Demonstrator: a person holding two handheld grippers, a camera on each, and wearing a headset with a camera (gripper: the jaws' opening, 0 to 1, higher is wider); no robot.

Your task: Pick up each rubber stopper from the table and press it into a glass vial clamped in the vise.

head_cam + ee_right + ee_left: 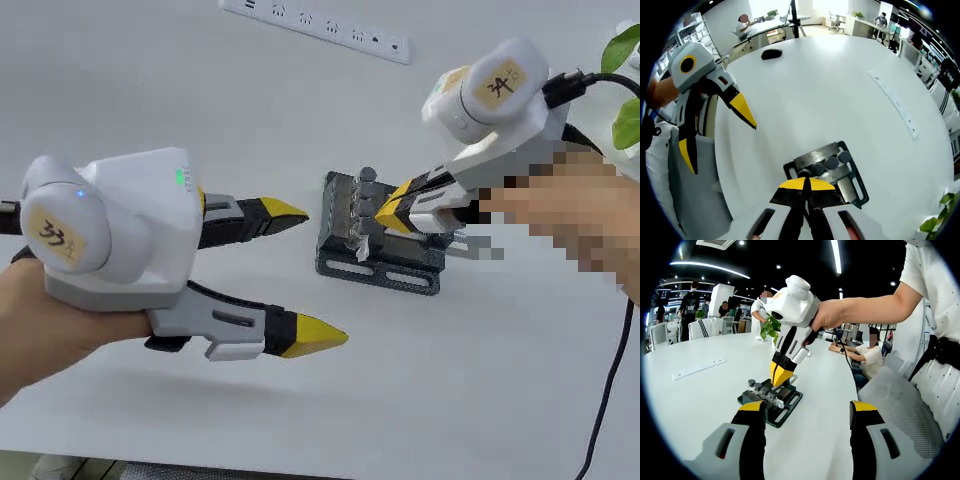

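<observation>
Hovering left gripper (325, 275), fingers (300, 340) spread — right gripper (385, 220) fingers pressed together over vise (400, 276).

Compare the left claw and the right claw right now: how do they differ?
The left claw is open, jaws spread wide; the right claw is shut, tips together. The left claw hangs over bare table, short of the vise; the right claw is down at the vise's stoppered vials. Both have yellow tips and white bodies.
</observation>
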